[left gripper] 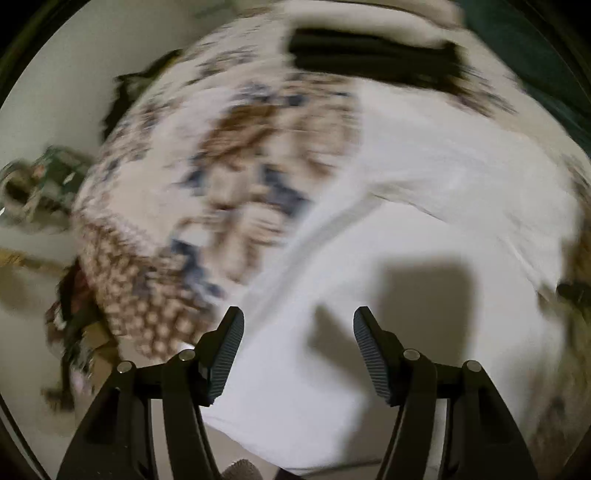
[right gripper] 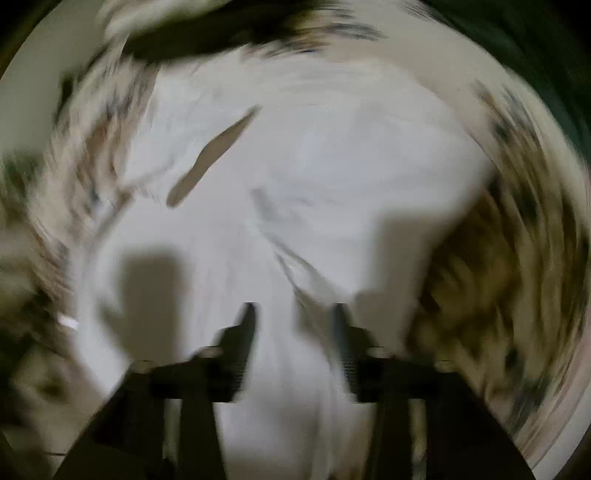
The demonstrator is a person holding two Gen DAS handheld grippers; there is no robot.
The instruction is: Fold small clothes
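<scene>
A white garment (left gripper: 388,229) lies spread over a patterned brown, blue and cream cover (left gripper: 229,155). My left gripper (left gripper: 298,325) is open and empty above the garment's near part, its shadow falling on the cloth. In the right wrist view the same white garment (right gripper: 314,177) fills the middle, with a fold ridge running toward my right gripper (right gripper: 295,314). The right gripper's jaws stand apart above the cloth with nothing between them. Both views are blurred by motion.
A black folded item (left gripper: 369,55) lies at the far side of the cover, also showing as a dark band in the right wrist view (right gripper: 221,33). Cluttered objects (left gripper: 44,184) sit on the pale floor at the left. Dark green fabric (left gripper: 535,55) is at the far right.
</scene>
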